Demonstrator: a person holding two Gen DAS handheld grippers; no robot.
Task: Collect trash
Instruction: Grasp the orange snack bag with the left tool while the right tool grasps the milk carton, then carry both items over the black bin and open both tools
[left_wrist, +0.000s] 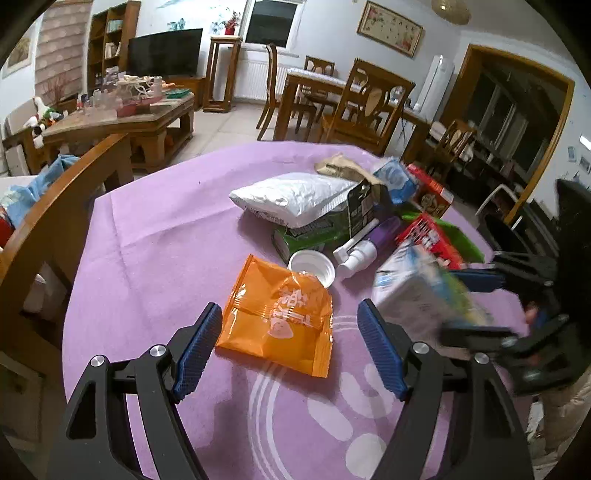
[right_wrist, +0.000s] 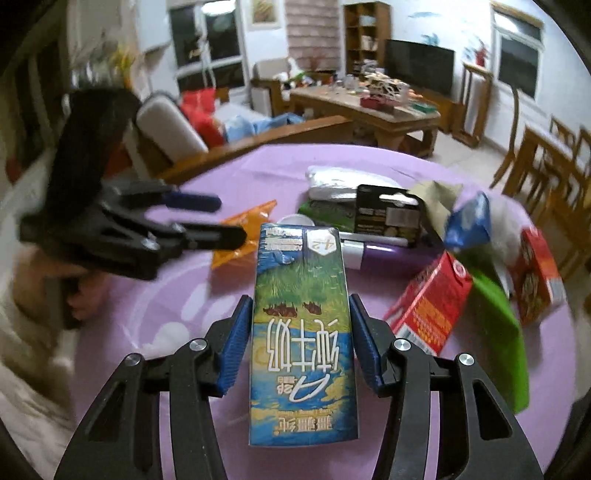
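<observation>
1. the right gripper (right_wrist: 301, 338) has its blue ribbed pads set against both narrow sides of a tall milk carton (right_wrist: 303, 332), so it appears to hold it; motion blur leaves it slightly unsure whether the pads press firmly.
2. the left gripper (left_wrist: 290, 343) stands wide, nothing between its jaws, poised over the orange snack wrapper (left_wrist: 277, 314) with a pad to either side of it and apart from it.
3. taking the orange snack wrapper as landmark: a white plastic cup (left_wrist: 312, 266) lies touching its far corner, a white spray bottle (left_wrist: 356, 254) just beyond that, and a silver foil pouch (left_wrist: 295, 197) sits further behind on a green packet (left_wrist: 314, 234).
4. red boxes (right_wrist: 430, 306) and a blue pack (right_wrist: 469, 221) lie well to the right of the wrapper.
5. progress: early, i judge. one carton is in hand, no bin is in view, and most litter lies on the purple tablecloth (left_wrist: 155, 236).
6. materials: the wrapper is glossy, crinkled film, flat and square; the carton is a stiff printed rectangular block; the pouch is wrinkled and puffy; the cloth is soft, creased.
</observation>
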